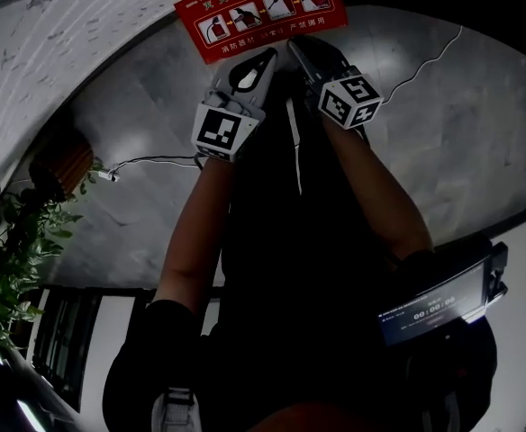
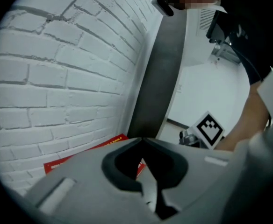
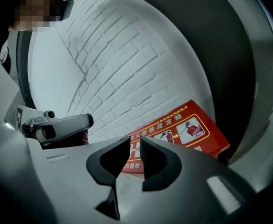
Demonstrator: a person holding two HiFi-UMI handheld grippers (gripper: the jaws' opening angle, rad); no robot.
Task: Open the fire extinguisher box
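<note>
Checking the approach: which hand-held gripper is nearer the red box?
Right, narrowly. The right hand-held gripper meets the red box at its lower edge; the left hand-held gripper lies just below it.

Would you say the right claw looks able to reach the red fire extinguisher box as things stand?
Probably yes: the right claw points straight at the fire extinguisher box, jaws slightly apart and empty, and nothing shows in the way.

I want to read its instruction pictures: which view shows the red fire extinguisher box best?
The right gripper view: the box is large, pictures clear. Head view shows it small; left gripper view, only a red edge.
</note>
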